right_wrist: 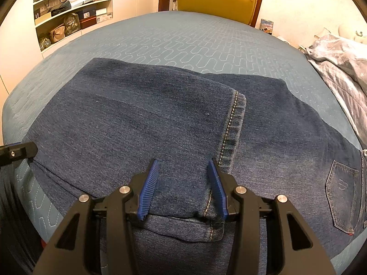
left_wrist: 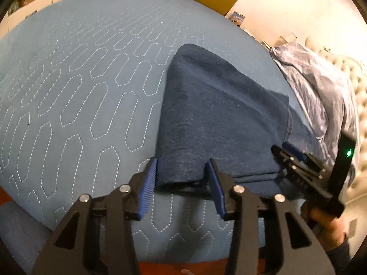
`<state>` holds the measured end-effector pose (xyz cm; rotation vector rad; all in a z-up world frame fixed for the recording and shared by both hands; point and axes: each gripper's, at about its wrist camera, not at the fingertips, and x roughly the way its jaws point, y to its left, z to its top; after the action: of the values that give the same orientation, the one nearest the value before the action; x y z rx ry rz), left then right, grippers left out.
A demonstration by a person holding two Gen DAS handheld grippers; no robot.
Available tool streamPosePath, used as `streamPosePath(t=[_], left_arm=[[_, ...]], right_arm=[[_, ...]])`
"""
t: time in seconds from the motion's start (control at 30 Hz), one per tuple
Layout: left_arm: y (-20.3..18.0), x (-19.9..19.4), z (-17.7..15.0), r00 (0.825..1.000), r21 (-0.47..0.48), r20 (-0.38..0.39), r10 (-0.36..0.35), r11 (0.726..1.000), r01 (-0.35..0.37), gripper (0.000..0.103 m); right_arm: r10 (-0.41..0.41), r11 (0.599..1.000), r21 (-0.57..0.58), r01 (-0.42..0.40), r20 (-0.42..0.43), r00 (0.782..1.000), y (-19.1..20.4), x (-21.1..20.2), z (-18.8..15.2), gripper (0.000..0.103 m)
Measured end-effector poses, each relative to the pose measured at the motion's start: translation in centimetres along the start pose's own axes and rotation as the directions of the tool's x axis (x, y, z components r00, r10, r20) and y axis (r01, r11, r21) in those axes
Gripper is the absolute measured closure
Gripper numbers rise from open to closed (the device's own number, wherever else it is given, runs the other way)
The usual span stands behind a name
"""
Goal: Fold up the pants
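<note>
One pair of jeans [right_wrist: 142, 123] folded, legs doubled over seat, lying on blue quilted bedspread [right_wrist: 174, 39] | right gripper [right_wrist: 183, 185] jaws apart over hem | left gripper [left_wrist: 183, 183] jaws apart at folded edge | yellow chair [right_wrist: 215, 2] beyond

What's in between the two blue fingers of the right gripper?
Blue jeans: the folded-over leg's corner lies between the right gripper's open fingers, seen in the right wrist view.
</note>
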<state>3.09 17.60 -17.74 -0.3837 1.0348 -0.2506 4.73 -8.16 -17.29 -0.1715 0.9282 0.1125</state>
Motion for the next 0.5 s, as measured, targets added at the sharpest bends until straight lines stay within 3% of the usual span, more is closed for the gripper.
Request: streamPosePath(t=[0.07, 0.13, 0.2, 0.27, 0.43, 0.5], left_arm=[[0.3, -0.8, 0.4, 0.998, -0.041, -0.001, -0.063, 0.997, 0.063, 0.077], [0.3, -1.8, 0.7, 0.991, -0.082, 0.019, -0.132, 0.988, 0.133, 0.077], [0.8, -1.4, 0.9, 0.991, -0.136, 0.007, -0.133, 0.982, 0.132, 0.07], [1.6, -0.7, 0.7, 0.99, -0.191, -0.021, -0.142, 0.972, 0.136, 0.052], [4.1, 0.0, 0.3, 0.974, -0.327, -0.014, -0.225, 0.922, 0.208, 0.052], [3.8, 0.1, 0.3, 0.977, -0.309, -0.023, -0.211, 0.931, 0.194, 0.055]], right_arm=[[0.003, 1.0, -0.001, -0.003, -0.004, 1.0, 0.0, 0.0, 0.0, 0.06], [0.013, 1.0, 0.008, -0.013, -0.01, 1.0, -0.2, 0.1, 0.0, 0.06], [0.014, 1.0, 0.009, -0.014, -0.012, 1.0, -0.2, 0.1, 0.0, 0.06], [0.015, 1.0, 0.007, -0.015, -0.014, 1.0, -0.3, 0.1, 0.0, 0.06], [0.032, 0.999, 0.015, -0.031, -0.023, 0.999, -0.8, 0.3, 0.3, 0.06], [0.027, 1.0, 0.013, -0.027, -0.031, 0.999, -0.9, 0.3, 0.5, 0.059]])
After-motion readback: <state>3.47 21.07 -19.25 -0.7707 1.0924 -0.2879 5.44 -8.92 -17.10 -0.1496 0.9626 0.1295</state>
